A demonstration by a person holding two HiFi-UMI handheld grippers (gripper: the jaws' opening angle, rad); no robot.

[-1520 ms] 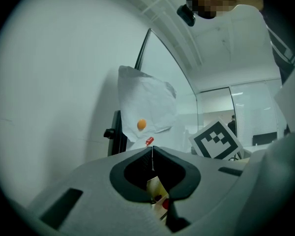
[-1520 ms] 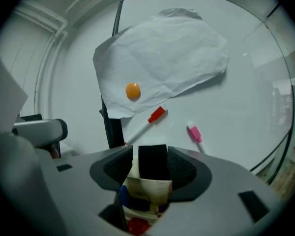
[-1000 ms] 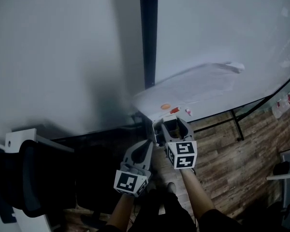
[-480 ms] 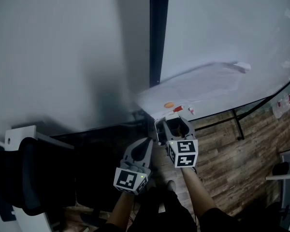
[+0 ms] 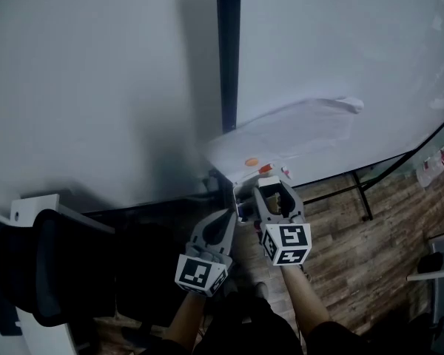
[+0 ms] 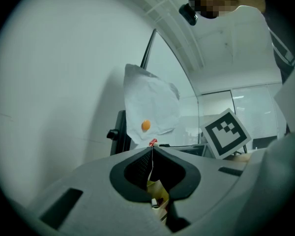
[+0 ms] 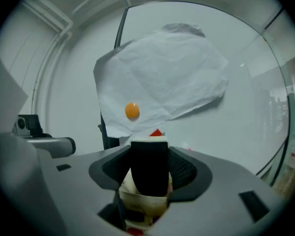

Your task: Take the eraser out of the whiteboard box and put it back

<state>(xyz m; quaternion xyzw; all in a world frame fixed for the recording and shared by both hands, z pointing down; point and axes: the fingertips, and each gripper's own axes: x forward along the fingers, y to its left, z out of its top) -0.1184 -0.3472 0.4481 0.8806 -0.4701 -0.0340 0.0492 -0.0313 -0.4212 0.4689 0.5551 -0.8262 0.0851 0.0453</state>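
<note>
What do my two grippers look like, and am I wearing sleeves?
Both the left gripper and right gripper are grey plastic, tapering to two jaws lined with black ribbed pads. Each carries a white cube printed with black square markers. The forearms are bare.

White wall (image 5: pixel 96 87); dark vertical post (image 5: pixel 227 50); wood-plank floor (image 5: pixel 370 254); black chair (image 5: pixel 59 272) lower left.

Wall (image 5: pixel 89 87): pale, plain, at the left.
Post (image 5: pixel 228 50): dark, upright, between wall and board.
Board (image 5: pixel 340 43): white, right of the post.
Paper (image 5: pixel 296 135): creased white sheet, flat on the board.
Magnet (image 5: pixel 251 162): orange, on the paper's lower corner.
Red bit (image 5: pixel 266 168): just beside the magnet.
Chair (image 5: pixel 59 272): black, lower left.
Floor (image 5: pixel 370 250): wood planks, lower right.
</note>
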